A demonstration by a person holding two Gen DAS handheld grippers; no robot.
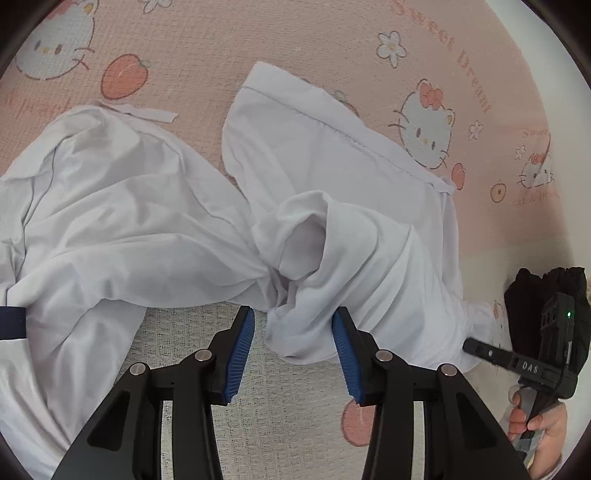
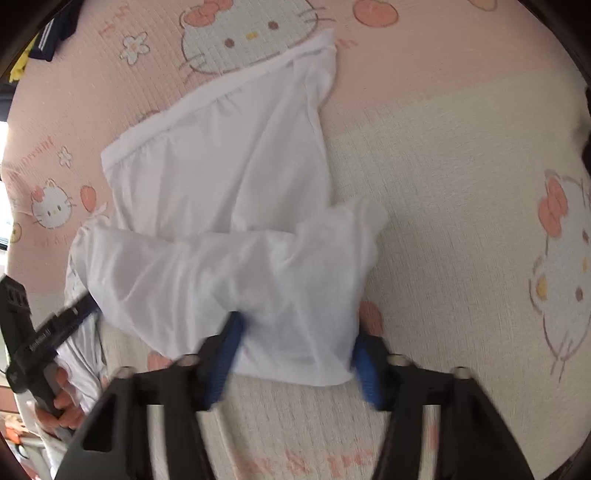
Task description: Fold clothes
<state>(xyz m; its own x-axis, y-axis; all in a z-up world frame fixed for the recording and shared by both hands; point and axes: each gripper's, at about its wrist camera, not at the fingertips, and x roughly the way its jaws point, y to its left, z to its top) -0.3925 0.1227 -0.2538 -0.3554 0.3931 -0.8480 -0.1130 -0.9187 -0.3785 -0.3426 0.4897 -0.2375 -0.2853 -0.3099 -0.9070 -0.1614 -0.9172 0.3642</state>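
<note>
A crumpled white garment (image 1: 155, 221) lies spread on a pink cartoon-print bed sheet (image 1: 207, 48). My left gripper (image 1: 293, 328) is open, its blue-padded fingers either side of a bunched fold at the garment's near edge. My right gripper (image 2: 295, 343) is open too, its jaws astride a folded white corner of the garment (image 2: 221, 206); this view is motion-blurred. The right gripper also shows in the left wrist view (image 1: 532, 354), held by a hand at the garment's right end. The left gripper shows at the left edge of the right wrist view (image 2: 40, 332).
A dark navy band (image 1: 13, 321) sits on the garment's left part. Dark items (image 2: 55, 29) lie at the sheet's far left corner in the right wrist view. The sheet (image 2: 461, 184) stretches bare to the right of the garment.
</note>
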